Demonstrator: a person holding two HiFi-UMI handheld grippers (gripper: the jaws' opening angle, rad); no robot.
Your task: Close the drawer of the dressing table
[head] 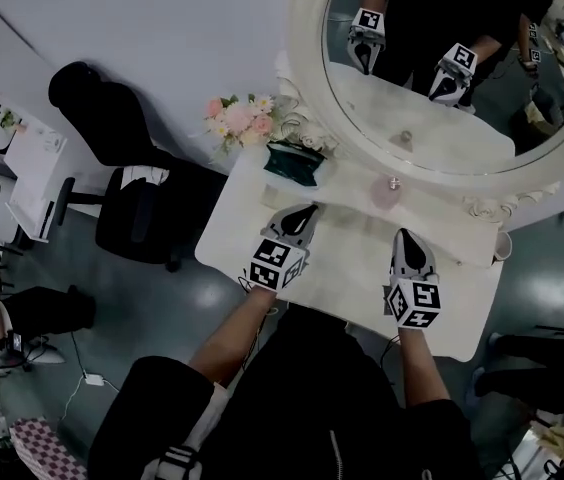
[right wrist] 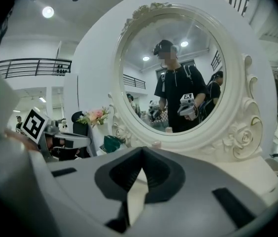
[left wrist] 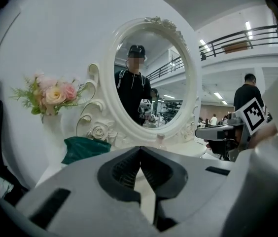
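Note:
The white dressing table (head: 242, 228) stands against the wall under a round mirror (head: 307, 58). Its drawer does not show in any view; the front edge lies under my arms. My left gripper (head: 302, 216) hovers over the left half of the tabletop, jaws shut with nothing between them, as the left gripper view confirms (left wrist: 140, 148). My right gripper (head: 405, 238) hangs over the right half, also shut and empty (right wrist: 142, 149). Both point toward the mirror (left wrist: 151, 78), which reflects them and the person holding them.
Pink flowers (head: 240, 118) and a dark green item (head: 292, 161) sit at the table's back left. A small pink bottle (head: 390, 190) stands before the mirror, and a cup (head: 503, 245) at the right edge. A black chair (head: 127, 188) stands left of the table.

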